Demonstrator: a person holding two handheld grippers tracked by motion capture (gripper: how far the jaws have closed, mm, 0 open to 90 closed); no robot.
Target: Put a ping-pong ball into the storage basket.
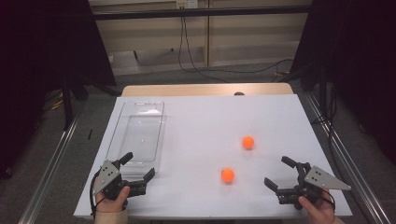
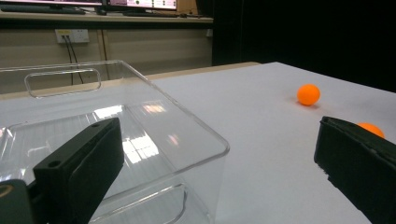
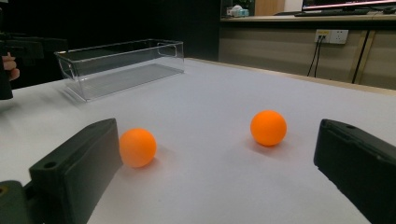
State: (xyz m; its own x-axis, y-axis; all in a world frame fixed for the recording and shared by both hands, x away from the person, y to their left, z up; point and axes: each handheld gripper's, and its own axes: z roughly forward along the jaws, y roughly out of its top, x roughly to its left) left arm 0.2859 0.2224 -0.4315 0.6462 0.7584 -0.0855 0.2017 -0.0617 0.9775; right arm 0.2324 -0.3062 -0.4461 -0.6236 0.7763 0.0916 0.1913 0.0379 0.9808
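Two orange balls lie on the white table: the nearer ball (image 1: 227, 175) (image 3: 137, 147) and the farther ball (image 1: 248, 142) (image 2: 308, 94) (image 3: 268, 127). A clear plastic bin (image 1: 161, 136) (image 2: 187, 114) (image 3: 116, 65) stands empty at the table's left. My left gripper (image 1: 138, 165) (image 2: 217, 140) is open at the bin's near end, one jaw over the bin, nothing between the jaws. In the left gripper view its right jaw half hides the nearer ball (image 2: 371, 129). My right gripper (image 1: 276, 171) (image 3: 215, 144) is open near the front right, facing both balls, touching neither.
The white table (image 1: 210, 116) has a wooden strip along its far edge. Metal rails run down both sides of it. Cables lie on the floor beyond. The other hand with its gripper (image 3: 8, 65) appears at the left edge of the right gripper view.
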